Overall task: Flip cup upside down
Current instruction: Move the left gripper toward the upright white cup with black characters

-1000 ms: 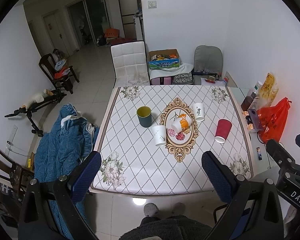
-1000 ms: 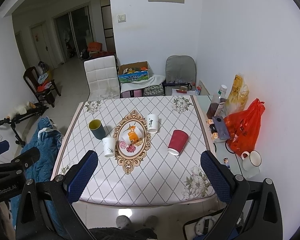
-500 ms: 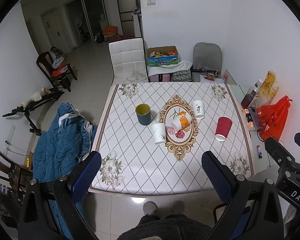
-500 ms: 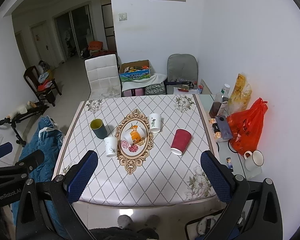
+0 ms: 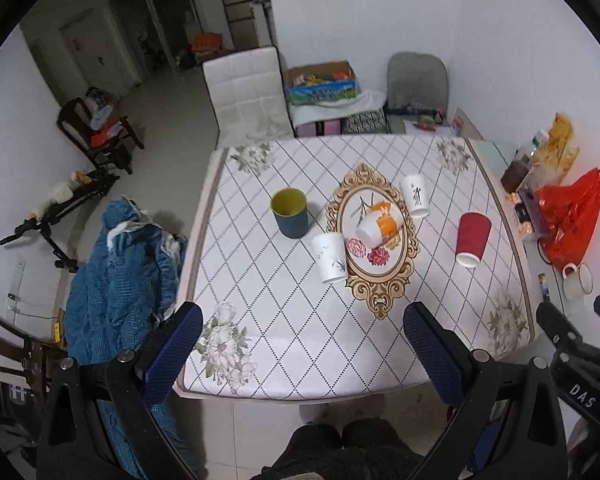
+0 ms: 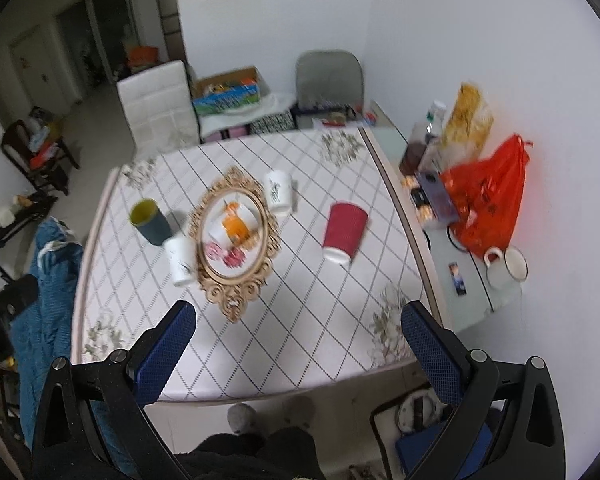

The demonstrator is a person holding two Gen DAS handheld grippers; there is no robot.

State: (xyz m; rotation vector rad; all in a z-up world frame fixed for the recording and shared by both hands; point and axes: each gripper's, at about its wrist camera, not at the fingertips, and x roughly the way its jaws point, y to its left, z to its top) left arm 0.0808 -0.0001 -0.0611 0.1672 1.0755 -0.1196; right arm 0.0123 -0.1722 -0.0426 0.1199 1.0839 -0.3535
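- The left gripper (image 5: 300, 330) is held released above the near edge of the counter (image 5: 300, 352), nothing between its blue pads.
- The right gripper (image 6: 298, 330) is likewise spread wide and empty.
- The green cup (image 5: 289, 212) is seen upright, mouth up, left of the gold-framed medallion (image 5: 374, 240).
- A red cup (image 6: 345, 232) is set mouth-down to the right.

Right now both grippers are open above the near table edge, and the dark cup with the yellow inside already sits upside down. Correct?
Not quite. The dark cup stands upright, its yellow inside showing in the left wrist view. Left gripper and right gripper are open.
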